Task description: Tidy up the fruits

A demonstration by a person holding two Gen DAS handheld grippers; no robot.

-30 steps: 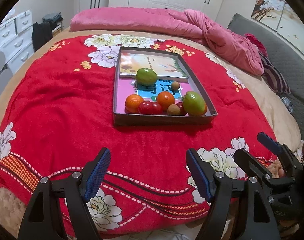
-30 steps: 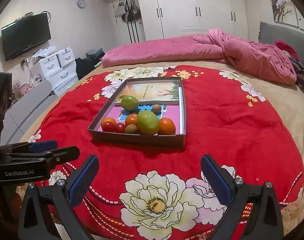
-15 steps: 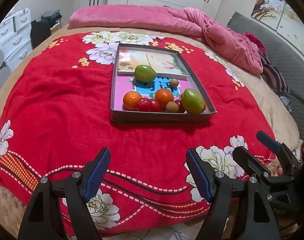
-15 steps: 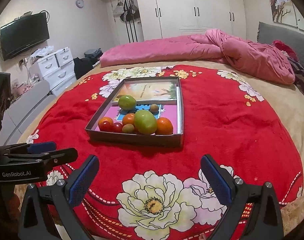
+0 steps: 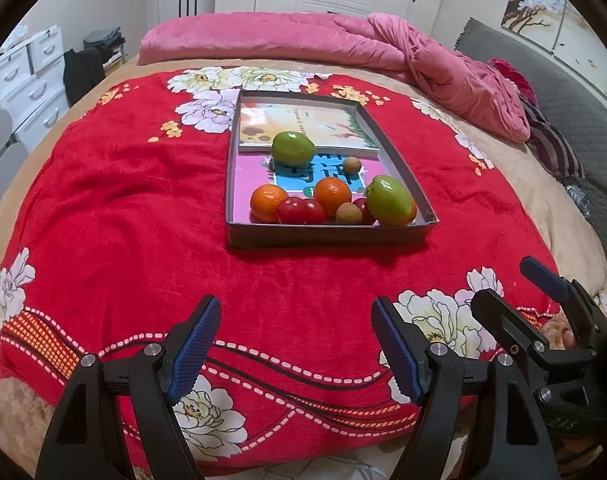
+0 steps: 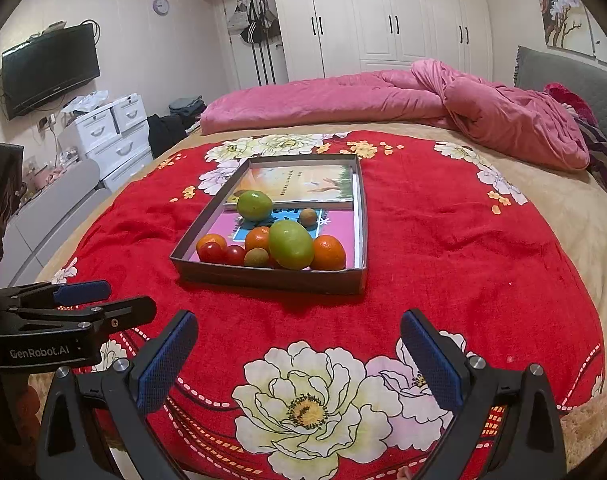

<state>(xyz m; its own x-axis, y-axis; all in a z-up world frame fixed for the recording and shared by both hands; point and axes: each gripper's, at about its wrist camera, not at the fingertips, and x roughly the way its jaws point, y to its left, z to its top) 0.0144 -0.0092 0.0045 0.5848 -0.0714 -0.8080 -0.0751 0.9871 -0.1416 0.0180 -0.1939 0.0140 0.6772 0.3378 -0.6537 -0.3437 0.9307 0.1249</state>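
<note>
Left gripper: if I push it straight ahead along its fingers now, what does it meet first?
Probably the red blanket short of the tray; the open left gripper points down at bare cloth, though depth is unclear.

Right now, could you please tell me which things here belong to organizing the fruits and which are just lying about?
For the job: green fruits, oranges, red tomatoes, small brown fruits, grey tray.

Lying about: books in the tray, pink duvet, red blanket, television.

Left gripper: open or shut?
Open. The left gripper has its blue pads wide apart with only the red blanket showing between them.
</note>
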